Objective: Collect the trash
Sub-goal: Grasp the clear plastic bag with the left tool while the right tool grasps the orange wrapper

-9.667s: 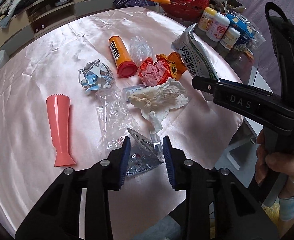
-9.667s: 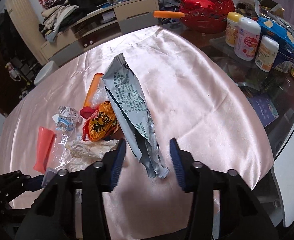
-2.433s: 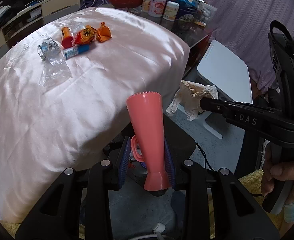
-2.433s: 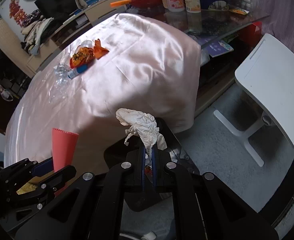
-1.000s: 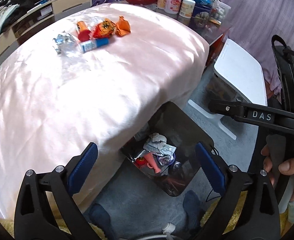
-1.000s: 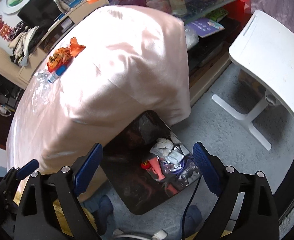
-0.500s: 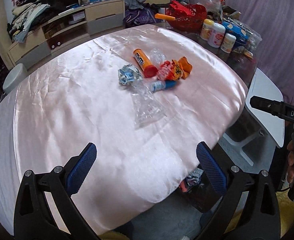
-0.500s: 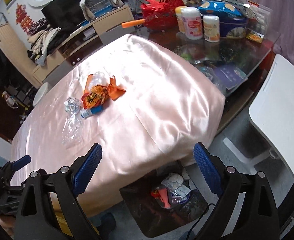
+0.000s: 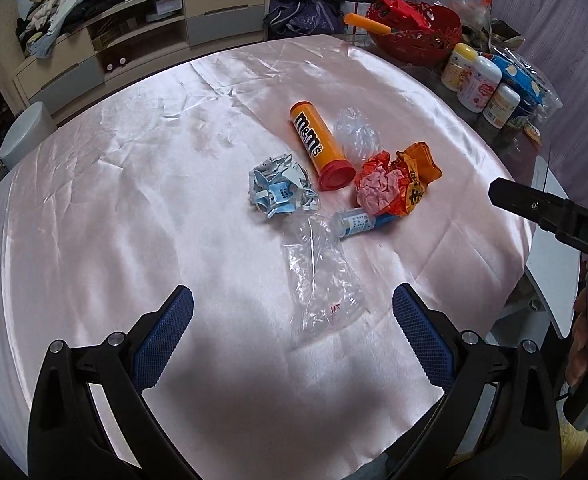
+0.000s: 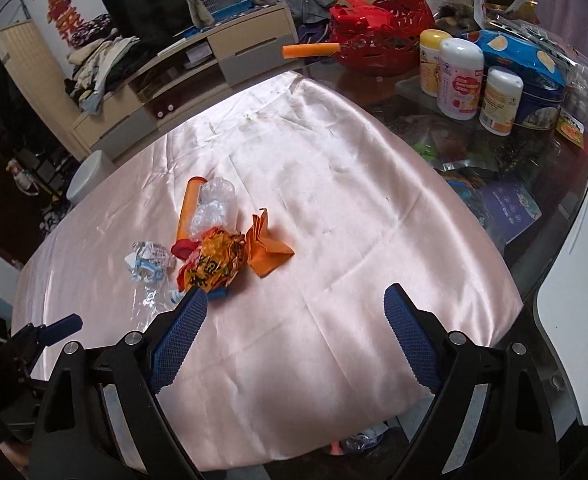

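Observation:
Trash lies mid-table on the pink satin cloth [image 9: 134,184]: an orange M&M's tube [image 9: 319,145], a crumpled blue-white wrapper [image 9: 280,189], a crumpled orange-red wrapper [image 9: 394,185], a small blue tube [image 9: 356,222], a clear plastic bag [image 9: 322,280] and crinkled clear plastic [image 9: 356,134]. My left gripper [image 9: 292,336] is open and empty, just short of the clear bag. My right gripper [image 10: 294,340] is open and empty above the cloth; the orange-red wrapper [image 10: 214,262] and the M&M's tube [image 10: 188,208] lie ahead to its left.
A red basket [image 10: 378,46], white bottles [image 10: 460,80] and snack bags [image 10: 526,60] crowd the glass table's far right. A white stool [image 10: 578,320] stands right of the table. The bin's contents [image 10: 358,442] peek out below the cloth's near edge. A TV cabinet [image 9: 142,32] is behind.
Both grippers have risen from over the bin and swung back over the table, closer to the trash pile. Both stay open and empty.

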Available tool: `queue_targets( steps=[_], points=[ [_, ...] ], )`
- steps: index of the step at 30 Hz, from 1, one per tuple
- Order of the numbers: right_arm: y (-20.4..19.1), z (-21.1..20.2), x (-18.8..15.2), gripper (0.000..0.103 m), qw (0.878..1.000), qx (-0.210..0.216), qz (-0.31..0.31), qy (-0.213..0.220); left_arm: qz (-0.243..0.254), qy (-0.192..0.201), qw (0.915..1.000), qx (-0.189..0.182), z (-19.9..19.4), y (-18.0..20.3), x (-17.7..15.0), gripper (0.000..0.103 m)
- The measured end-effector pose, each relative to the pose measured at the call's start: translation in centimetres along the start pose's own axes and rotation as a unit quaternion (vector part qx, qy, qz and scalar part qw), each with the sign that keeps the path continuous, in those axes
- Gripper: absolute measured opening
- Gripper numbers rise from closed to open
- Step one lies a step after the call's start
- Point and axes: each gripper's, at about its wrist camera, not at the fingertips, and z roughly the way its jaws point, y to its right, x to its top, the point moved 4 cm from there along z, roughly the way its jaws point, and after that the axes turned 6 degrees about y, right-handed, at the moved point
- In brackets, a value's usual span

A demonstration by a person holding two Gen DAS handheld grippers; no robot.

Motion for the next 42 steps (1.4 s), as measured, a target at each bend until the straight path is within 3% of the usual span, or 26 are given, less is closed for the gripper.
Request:
queue_targets(
  steps=[2,6,8,11,14,19,24,26,32,42],
  points=[
    [0.0,0.8,0.7,0.08,1.0,0.012,0.007,0.003,-0.003,-0.007,1.0,-0.001,0.9,0.0,0.4,0.093],
    [-0.5,2.6,1.6,0.056,1.0,0.03,0.0,-0.002,0.002,-0.016,0.9999,-0.003,2.1,0.2,0.9,0.08],
    [-1.0,3.4,1.9,0.053,0.999,0.038,-0.007,-0.008,0.005,-0.023,0.9997,-0.005,2.6,0.2,1.1,0.069],
    [-1.4,4.3,2.4,0.053,0.999,0.044,-0.007,-0.008,0.004,-0.035,0.9994,-0.007,3.4,0.2,1.0,0.062],
    [-1.7,5.5,2.7,0.052,0.999,0.046,-0.008,-0.012,0.007,-0.045,0.9989,-0.009,4.2,0.4,0.9,0.056],
    [-1.6,7.4,2.7,0.041,0.999,0.035,-0.014,-0.028,0.009,-0.056,0.9983,-0.013,5.0,0.7,0.7,0.052],
    [-1.5,7.9,2.0,0.022,0.998,0.038,-0.017,-0.037,0.01,-0.055,0.9983,-0.014,5.3,0.7,0.7,0.047],
    [-1.7,7.4,2.0,0.012,0.999,0.035,-0.023,-0.032,0.012,-0.053,0.9983,-0.019,5.1,0.9,0.7,0.035],
    [-1.3,5.0,2.2,0.011,0.999,0.034,-0.023,-0.019,0.023,-0.048,0.998,-0.033,4.3,2.0,0.6,0.028],
    [1.4,-2.3,1.6,0.011,1.0,-0.002,-0.02,0.015,0.053,-0.005,0.9956,-0.077,-0.6,5.5,0.0,0.027]
  ],
)
